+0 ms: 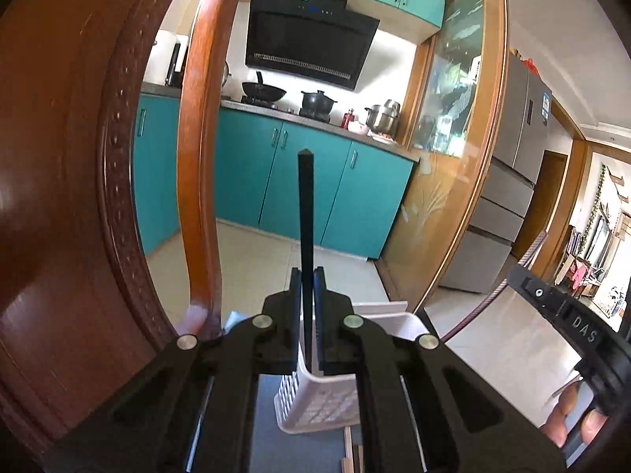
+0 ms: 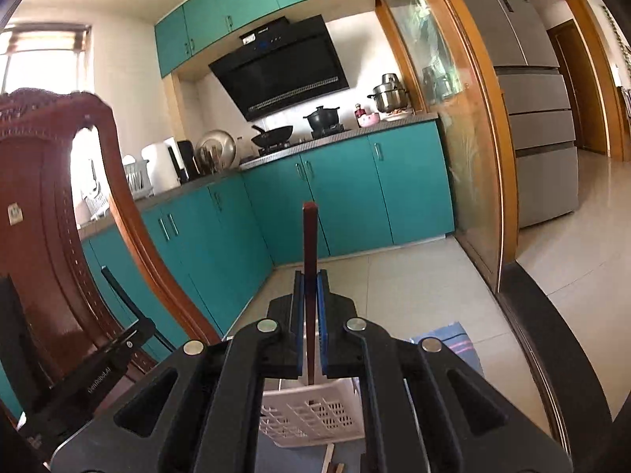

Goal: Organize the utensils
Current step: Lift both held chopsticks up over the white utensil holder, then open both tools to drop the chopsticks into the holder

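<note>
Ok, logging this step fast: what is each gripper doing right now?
Left gripper: shut on a black chopstick, upright above the white basket.
Right gripper: shut on a reddish-brown chopstick.

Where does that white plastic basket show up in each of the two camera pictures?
Left wrist view: the white basket sits at bottom centre, below the left gripper.
Right wrist view: the basket is again at bottom centre, under the right gripper.
Shared landmark: the black range hood.
</note>
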`<action>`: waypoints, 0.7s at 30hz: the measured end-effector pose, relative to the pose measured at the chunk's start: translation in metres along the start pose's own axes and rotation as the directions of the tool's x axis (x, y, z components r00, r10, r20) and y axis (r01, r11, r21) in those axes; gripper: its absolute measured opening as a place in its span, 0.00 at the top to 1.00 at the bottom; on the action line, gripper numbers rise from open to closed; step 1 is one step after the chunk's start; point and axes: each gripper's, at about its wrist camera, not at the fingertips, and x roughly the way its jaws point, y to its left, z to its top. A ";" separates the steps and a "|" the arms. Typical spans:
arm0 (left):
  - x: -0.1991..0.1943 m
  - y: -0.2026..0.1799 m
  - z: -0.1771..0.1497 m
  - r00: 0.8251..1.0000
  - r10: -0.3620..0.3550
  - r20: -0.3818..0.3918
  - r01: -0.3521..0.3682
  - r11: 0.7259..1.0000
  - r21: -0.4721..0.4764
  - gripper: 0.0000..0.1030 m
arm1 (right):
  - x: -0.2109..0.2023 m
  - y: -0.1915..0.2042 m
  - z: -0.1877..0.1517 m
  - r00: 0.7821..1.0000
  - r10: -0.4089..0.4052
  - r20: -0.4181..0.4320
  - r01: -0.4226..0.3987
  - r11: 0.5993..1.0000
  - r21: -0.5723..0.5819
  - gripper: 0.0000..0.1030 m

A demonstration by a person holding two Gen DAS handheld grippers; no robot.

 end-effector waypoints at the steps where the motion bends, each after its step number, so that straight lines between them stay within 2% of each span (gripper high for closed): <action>1: 0.001 0.001 -0.002 1.000 -0.002 -0.003 0.002 1.000 0.008 0.93 | -0.001 0.000 -0.003 1.000 0.000 -0.008 0.000 1.000 -0.004 0.93; 3: 0.000 -0.001 -0.004 1.000 0.000 -0.002 0.000 0.999 0.033 0.93 | -0.005 0.002 -0.007 1.000 -0.003 -0.016 0.003 1.000 -0.011 0.93; 4: -0.001 -0.002 -0.005 1.000 0.003 0.001 -0.003 0.999 0.041 0.89 | -0.009 0.002 -0.008 1.000 -0.012 -0.016 0.012 1.000 -0.015 0.91; 6: -0.009 -0.003 -0.008 1.000 -0.008 0.006 0.008 0.999 0.051 0.84 | -0.017 0.000 -0.010 1.000 -0.017 -0.013 0.017 1.000 -0.019 0.73; 8: -0.019 -0.001 -0.014 1.000 -0.026 0.013 0.026 0.998 0.054 0.77 | -0.031 -0.003 -0.011 1.000 -0.008 0.006 0.008 1.000 -0.017 0.64; 10: -0.029 -0.002 -0.020 0.999 -0.045 0.019 0.044 0.997 0.066 0.76 | -0.047 -0.010 -0.009 0.999 -0.005 0.036 0.006 1.000 -0.013 0.56; 13: -0.047 -0.006 -0.031 0.994 -0.099 0.035 0.095 0.991 0.090 0.76 | -0.083 -0.032 -0.015 0.987 -0.048 0.154 0.043 0.999 0.033 0.53; 14: -0.051 -0.008 -0.039 0.993 -0.115 0.028 0.111 0.989 0.101 0.76 | -0.091 -0.040 -0.017 0.983 -0.074 0.170 0.067 0.996 0.051 0.53; 15: -0.052 -0.011 -0.046 0.992 -0.128 0.010 0.126 0.985 0.115 0.76 | -0.096 -0.047 -0.021 0.979 -0.102 0.178 0.090 0.993 0.070 0.53; 17: -0.044 -0.016 -0.066 0.982 -0.160 -0.100 0.173 0.976 0.130 0.76 | -0.102 -0.074 -0.034 0.970 -0.187 0.156 0.165 0.976 0.143 0.52; 18: -0.028 -0.017 -0.081 0.962 -0.166 -0.218 0.194 0.974 0.114 0.76 | -0.099 -0.083 -0.038 0.971 -0.209 0.120 0.189 0.969 0.160 0.52; 19: -0.011 -0.017 -0.094 0.929 -0.174 -0.327 0.213 0.973 0.086 0.76 | -0.087 -0.094 -0.043 0.969 -0.246 0.023 0.239 0.957 0.163 0.52; 20: 0.004 -0.017 -0.106 0.890 -0.178 -0.421 0.221 0.974 0.056 0.79 | -0.069 -0.103 -0.050 0.957 -0.271 -0.102 0.283 0.949 0.141 0.52; 21: 0.020 -0.016 -0.121 0.842 -0.179 -0.509 0.218 0.976 0.016 0.81 | -0.048 -0.110 -0.060 0.932 -0.276 -0.233 0.307 0.945 0.110 0.53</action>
